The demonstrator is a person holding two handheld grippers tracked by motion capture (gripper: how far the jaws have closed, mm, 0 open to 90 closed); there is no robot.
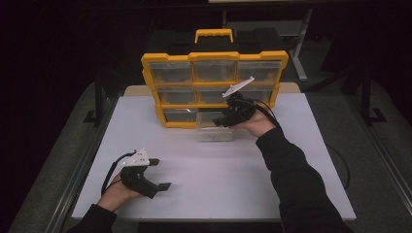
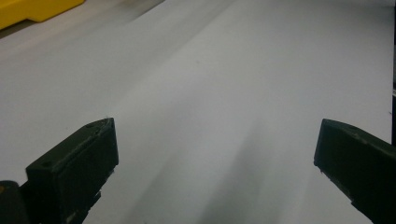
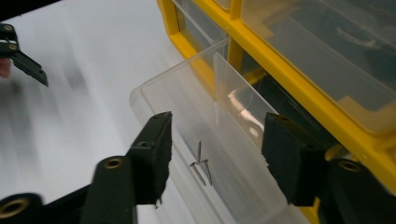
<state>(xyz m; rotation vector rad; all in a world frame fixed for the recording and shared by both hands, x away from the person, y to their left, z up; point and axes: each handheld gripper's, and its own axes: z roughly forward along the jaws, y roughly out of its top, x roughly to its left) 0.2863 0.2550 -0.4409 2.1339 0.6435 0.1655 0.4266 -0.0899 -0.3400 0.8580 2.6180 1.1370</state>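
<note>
Tabletop [image 1: 204, 194] white and bare along its near edge, where the left gripper [image 1: 160, 174] rests close to the near left corner, its jaws spread wide with nothing between them; in the left gripper view they frame only the white surface. Further right, toward the far edge, a yellow organiser [image 1: 214, 56] stands upright with its rows of clear drawers facing the person. Its bottom middle drawer [image 1: 214, 133] is drawn out onto the tabletop, the back end near its slot as far as the high view lets me tell. In the right gripper view a few small screws [image 3: 201, 164] lie loose on the drawer's floor, between the front wall and a clear divider. The right gripper [image 3: 215, 156] hovers just above them, partly open, jaws on either side of the screws but pressing on nothing. By my reading the drawer is already opened and the screws sit inside it; what seems left is to draw the right gripper clear and slide the drawer back into the organiser, though whether more screws are to come I cannot tell
</note>
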